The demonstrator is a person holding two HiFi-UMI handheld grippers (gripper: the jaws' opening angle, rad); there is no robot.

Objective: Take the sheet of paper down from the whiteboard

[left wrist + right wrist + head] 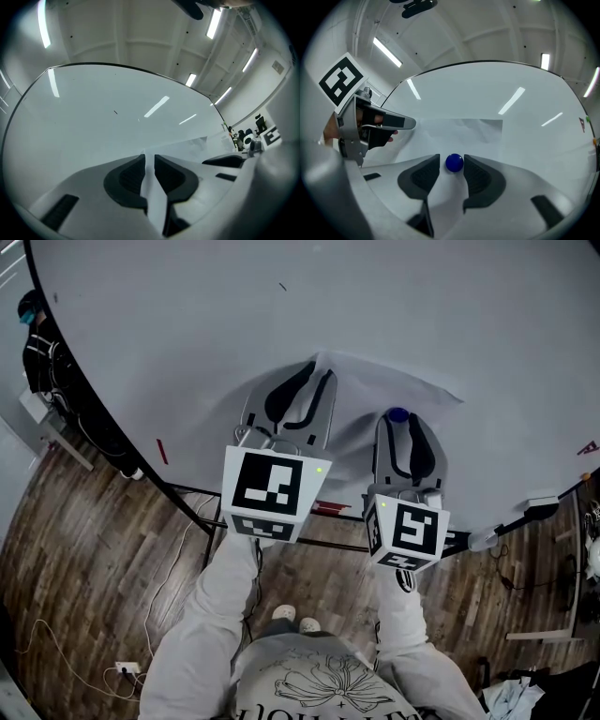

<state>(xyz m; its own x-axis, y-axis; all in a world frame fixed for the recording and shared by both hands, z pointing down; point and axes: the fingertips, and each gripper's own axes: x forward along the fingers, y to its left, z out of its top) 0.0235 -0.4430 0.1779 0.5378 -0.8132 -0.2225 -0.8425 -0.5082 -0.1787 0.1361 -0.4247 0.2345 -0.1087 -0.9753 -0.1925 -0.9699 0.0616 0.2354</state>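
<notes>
The left gripper [149, 163] has its jaws closed on an edge of the paper [187, 149]. The right gripper [453, 158] has its jaws open either side of the blue magnet [454, 162]. The paper hangs rumpled on the whiteboard [487, 93], still pinned, so I'd say taking it down has barely begun.
</notes>
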